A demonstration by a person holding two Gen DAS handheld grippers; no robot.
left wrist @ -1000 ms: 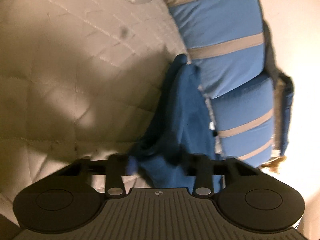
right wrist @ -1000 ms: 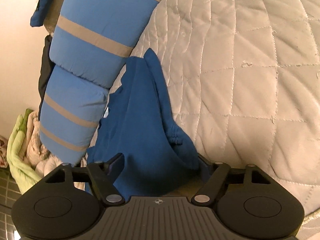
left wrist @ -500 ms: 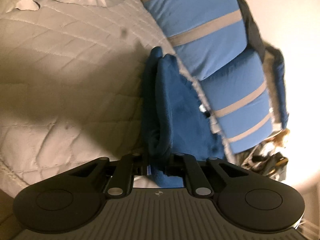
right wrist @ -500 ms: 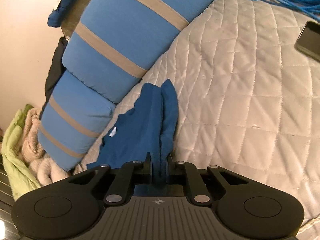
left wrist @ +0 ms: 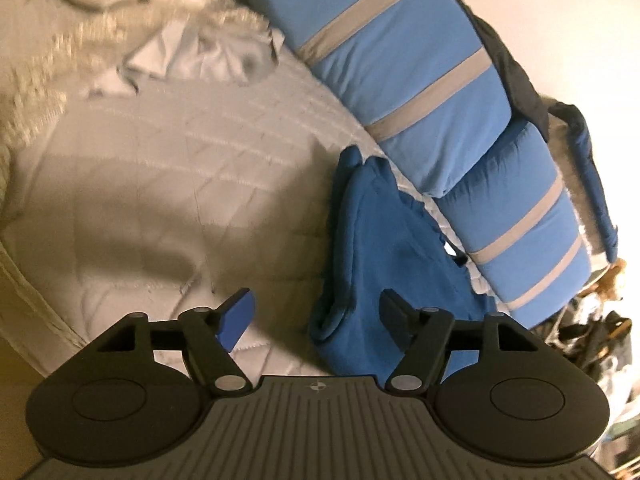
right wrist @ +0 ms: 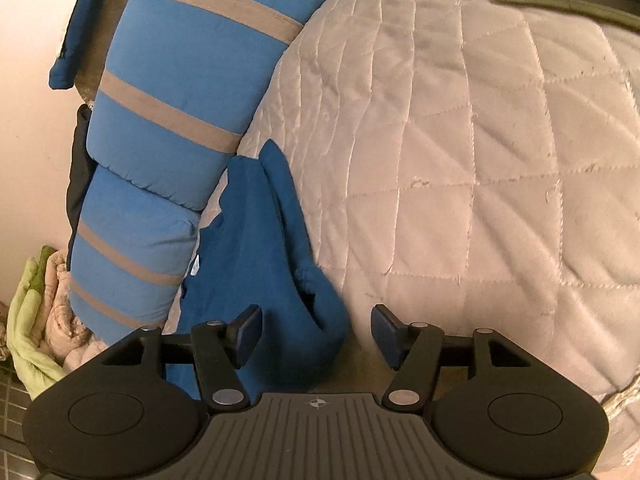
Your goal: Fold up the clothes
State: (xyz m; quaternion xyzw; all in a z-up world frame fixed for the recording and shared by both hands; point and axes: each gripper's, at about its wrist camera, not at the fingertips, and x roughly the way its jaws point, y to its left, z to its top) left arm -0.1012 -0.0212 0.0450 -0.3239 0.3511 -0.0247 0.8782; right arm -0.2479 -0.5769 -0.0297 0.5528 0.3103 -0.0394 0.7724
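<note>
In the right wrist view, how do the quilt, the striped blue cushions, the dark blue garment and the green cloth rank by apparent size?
1. White quilt, filling most of the frame.
2. Striped blue cushions.
3. Dark blue garment, though it lies nearer the camera, so its rank against the cushions is unsure.
4. Green cloth, partly cut off at the edge.

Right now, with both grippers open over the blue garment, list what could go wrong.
1. The blue garment lies bunched in a loose roll beside the striped pillows; released, it may slump open.
2. The left gripper and right gripper hang close above it; a careless pull-back could snag the fabric.
</note>
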